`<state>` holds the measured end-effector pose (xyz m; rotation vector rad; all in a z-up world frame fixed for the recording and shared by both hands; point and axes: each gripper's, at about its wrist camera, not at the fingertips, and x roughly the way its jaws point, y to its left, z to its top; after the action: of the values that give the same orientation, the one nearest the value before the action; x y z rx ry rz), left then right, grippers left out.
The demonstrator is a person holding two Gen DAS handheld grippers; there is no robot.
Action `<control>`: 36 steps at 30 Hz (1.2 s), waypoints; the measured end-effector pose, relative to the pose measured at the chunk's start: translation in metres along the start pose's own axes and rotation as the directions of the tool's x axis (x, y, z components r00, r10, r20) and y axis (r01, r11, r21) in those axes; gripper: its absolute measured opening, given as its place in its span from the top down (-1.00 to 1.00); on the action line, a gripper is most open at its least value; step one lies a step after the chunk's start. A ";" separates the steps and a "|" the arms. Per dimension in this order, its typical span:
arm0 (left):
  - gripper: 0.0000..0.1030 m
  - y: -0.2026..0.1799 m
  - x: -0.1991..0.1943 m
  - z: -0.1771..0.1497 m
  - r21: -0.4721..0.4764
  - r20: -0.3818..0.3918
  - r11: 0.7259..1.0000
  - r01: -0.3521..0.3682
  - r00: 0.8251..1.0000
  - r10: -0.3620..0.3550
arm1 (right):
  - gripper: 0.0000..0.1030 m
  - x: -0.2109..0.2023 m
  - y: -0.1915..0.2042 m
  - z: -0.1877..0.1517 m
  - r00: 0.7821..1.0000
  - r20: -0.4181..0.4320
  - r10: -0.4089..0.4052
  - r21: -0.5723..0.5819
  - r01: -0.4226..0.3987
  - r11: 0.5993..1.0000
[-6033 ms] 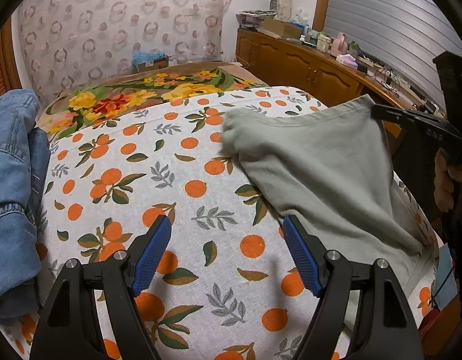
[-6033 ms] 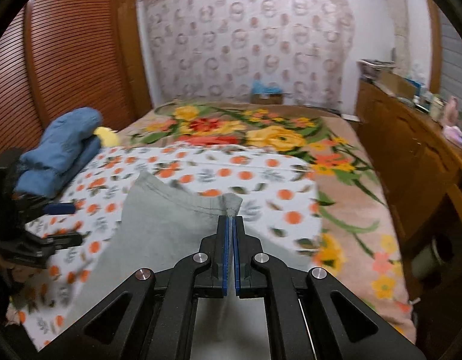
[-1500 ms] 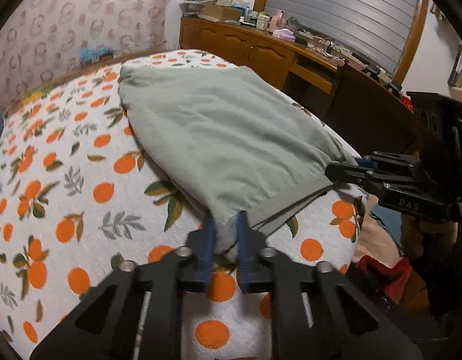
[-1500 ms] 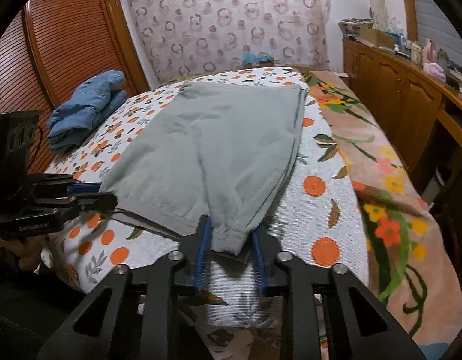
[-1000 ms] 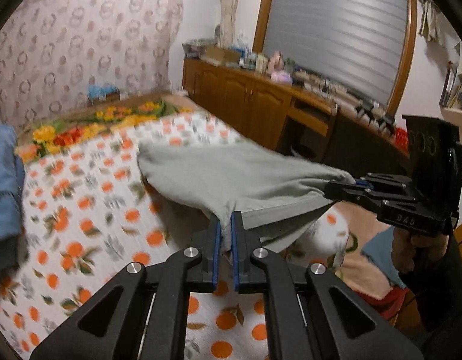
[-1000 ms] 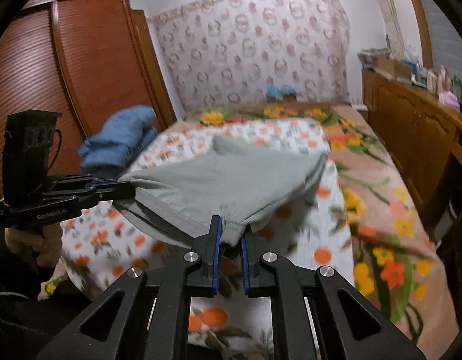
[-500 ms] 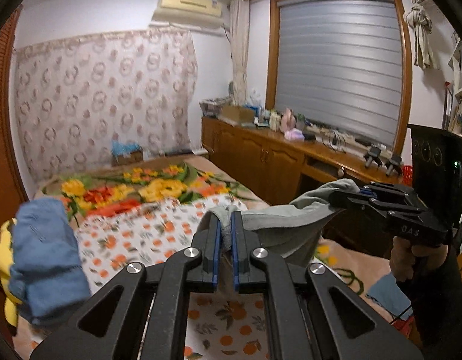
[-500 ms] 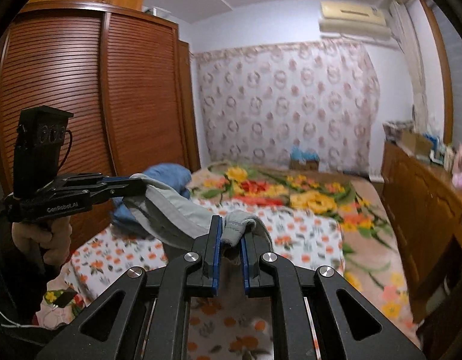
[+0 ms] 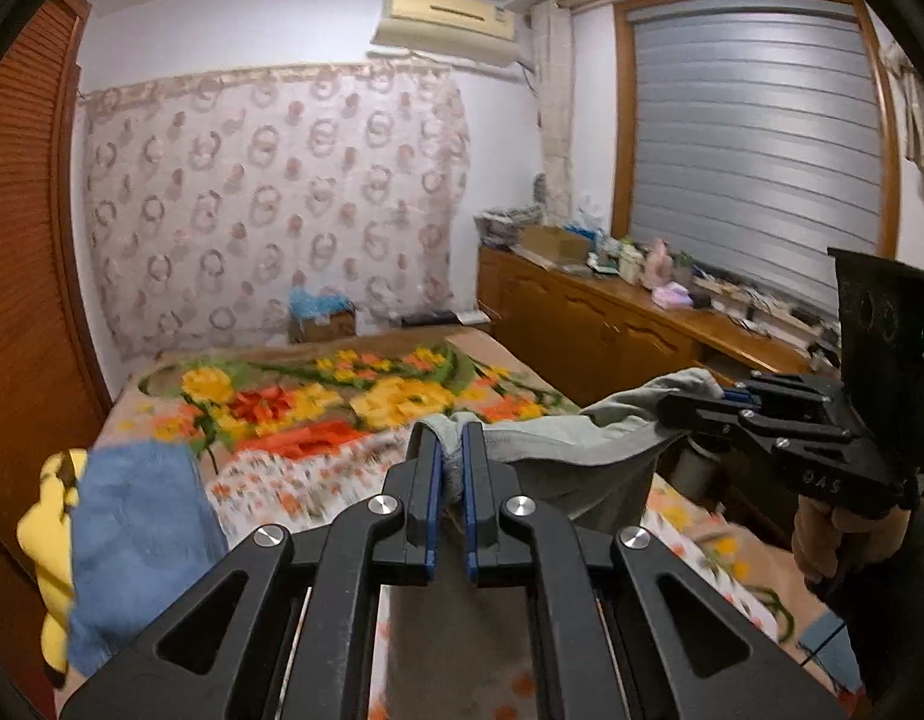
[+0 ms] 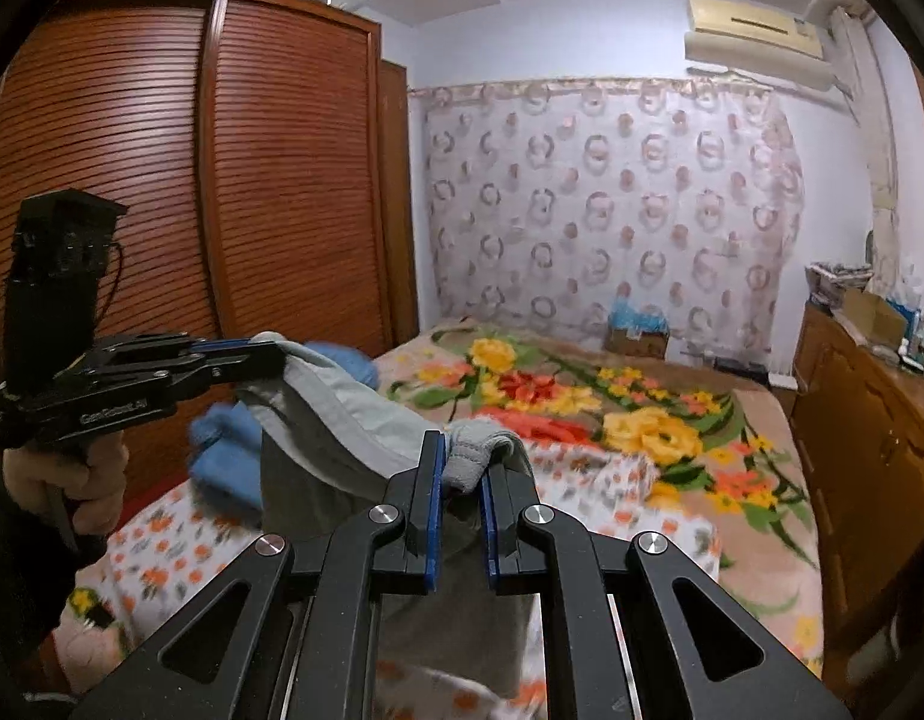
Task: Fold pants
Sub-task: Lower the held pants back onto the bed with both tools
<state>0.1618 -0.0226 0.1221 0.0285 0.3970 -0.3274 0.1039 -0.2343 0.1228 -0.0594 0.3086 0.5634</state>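
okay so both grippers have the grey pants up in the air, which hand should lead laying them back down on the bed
Neither clearly. The left gripper and right gripper each clamp a corner of the grey pants at similar height over the bed. I would lower both together.

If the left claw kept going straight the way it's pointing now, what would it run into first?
Past the grey pants it grips, the left claw points at the floral blanket on the far bed; probably that first, though depth is unclear.
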 end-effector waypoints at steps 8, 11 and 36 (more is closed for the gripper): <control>0.87 0.022 0.026 0.018 0.014 0.034 0.998 -0.066 0.997 0.066 | 0.80 0.054 -0.021 0.032 0.998 0.061 0.008 0.007 -0.009 1.000; 0.87 0.030 0.036 -0.012 -0.011 -0.034 0.998 -0.065 0.997 0.065 | 0.80 0.080 -0.021 0.005 1.000 -0.009 0.022 0.010 -0.022 1.000; 0.87 0.006 -0.011 -0.123 -0.039 -0.187 0.999 -0.012 0.982 0.004 | 0.80 0.067 0.029 -0.067 0.976 -0.214 0.042 -0.017 -0.046 0.999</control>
<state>0.1083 -0.0020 0.0130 0.0218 0.5894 -0.3095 0.1238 -0.1849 0.0396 -0.1354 0.5141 0.6057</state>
